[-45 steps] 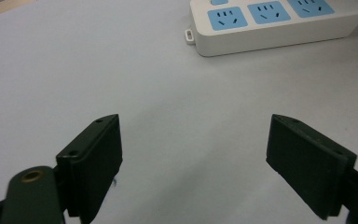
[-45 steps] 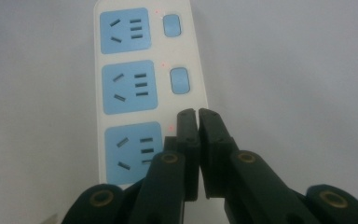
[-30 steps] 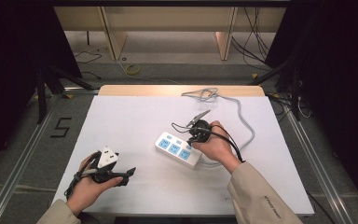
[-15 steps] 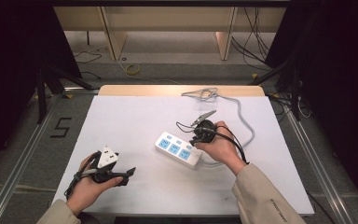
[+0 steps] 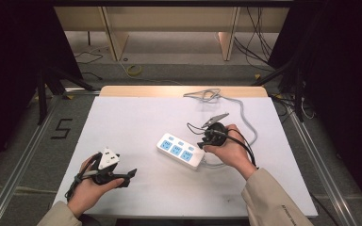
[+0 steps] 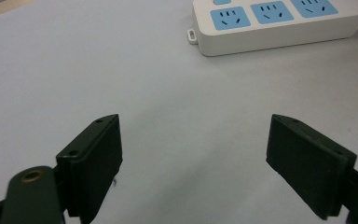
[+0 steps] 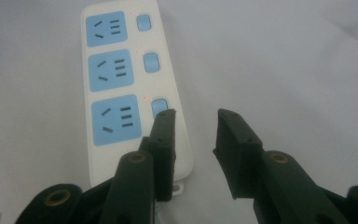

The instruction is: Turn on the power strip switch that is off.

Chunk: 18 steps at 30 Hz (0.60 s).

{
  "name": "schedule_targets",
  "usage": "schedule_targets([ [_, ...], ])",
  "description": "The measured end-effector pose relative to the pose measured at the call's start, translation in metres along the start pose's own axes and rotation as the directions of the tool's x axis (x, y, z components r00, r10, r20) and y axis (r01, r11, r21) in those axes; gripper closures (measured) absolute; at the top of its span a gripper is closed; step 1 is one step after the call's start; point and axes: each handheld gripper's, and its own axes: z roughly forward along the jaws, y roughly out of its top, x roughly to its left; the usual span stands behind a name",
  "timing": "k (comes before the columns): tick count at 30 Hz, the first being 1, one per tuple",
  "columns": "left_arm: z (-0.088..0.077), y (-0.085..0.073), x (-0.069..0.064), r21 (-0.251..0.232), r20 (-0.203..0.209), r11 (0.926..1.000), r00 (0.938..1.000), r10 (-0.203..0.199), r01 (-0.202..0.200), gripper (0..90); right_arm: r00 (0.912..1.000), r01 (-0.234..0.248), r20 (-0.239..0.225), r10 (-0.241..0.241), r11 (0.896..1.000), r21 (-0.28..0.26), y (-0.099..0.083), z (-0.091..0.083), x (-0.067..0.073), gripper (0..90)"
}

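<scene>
A white power strip with three blue sockets lies at the middle of the white table. Its grey cable loops toward the back edge. My right gripper hovers at the strip's right end. In the right gripper view its jaws stand open with a narrow gap and nothing between them; the left fingertip sits over the nearest switch of the power strip. My left gripper rests near the front left, jaws wide open and empty, pointing at the power strip.
The cable bunches in a coil by the table's wooden back edge. A "5" mark is on the floor at left. A metal rail runs along the table's right side.
My right hand has shifted slightly to the right at the strip's end. The left gripper and the power strip have stayed put.
</scene>
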Motion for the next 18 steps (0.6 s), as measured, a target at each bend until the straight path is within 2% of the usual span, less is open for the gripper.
schedule_targets([
  [11, 0.001, 0.000, -0.001, 0.002, -0.004, 1.0000, 1.0000, -0.003, 0.003, 18.1, 0.9974, -0.072, -0.004, 0.072, 0.997, -0.031, -0.017, -0.014, -0.007, 62.6],
  [18, 0.000, 0.000, 0.000, 0.004, -0.005, 1.0000, 1.0000, -0.003, 0.003, 18.1, 0.9953, -0.097, -0.001, 0.097, 0.993, -0.060, -0.026, -0.022, -0.012, 57.3],
])
